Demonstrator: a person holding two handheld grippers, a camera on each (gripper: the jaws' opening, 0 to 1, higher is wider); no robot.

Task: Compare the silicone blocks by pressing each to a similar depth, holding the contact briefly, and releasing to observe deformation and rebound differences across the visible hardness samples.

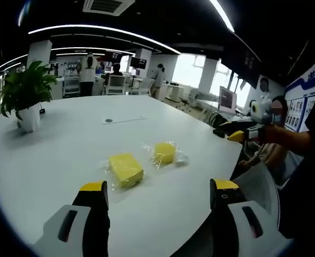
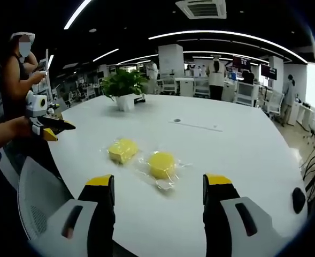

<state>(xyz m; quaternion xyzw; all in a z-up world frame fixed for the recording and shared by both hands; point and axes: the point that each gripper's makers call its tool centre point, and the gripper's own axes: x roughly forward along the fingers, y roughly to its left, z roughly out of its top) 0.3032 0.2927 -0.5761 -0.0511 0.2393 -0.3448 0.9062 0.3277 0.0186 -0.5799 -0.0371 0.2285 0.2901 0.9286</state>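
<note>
Two yellow silicone blocks are lying on the white surface (image 1: 66, 144), each sitting in a clear plastic wrapper. In the left gripper view, the squarer block (image 1: 125, 169) is resting nearer the left claw (image 1: 160, 195), and the rounder block (image 1: 164, 152) is lying just beyond it, close but not touching. Both are sitting well away from the potted plant (image 1: 26, 99), which is standing at the far edge of the surface, on the opposite side from the person holding the tools.

The left claw is hovering over the near edge of the surface with its yellow-tipped jaws spread wide, gripping nothing. The right claw (image 2: 160, 190) is likewise gaping wide and empty in the right gripper view, pointing at the rounder block (image 2: 161, 163), with the squarer block (image 2: 122, 150) lying beside it on the side towards the plant (image 2: 124, 88).

Each claw is also appearing at the edge of the other's view, held in a hand above the rim of the surface, clear of the blocks.
</note>
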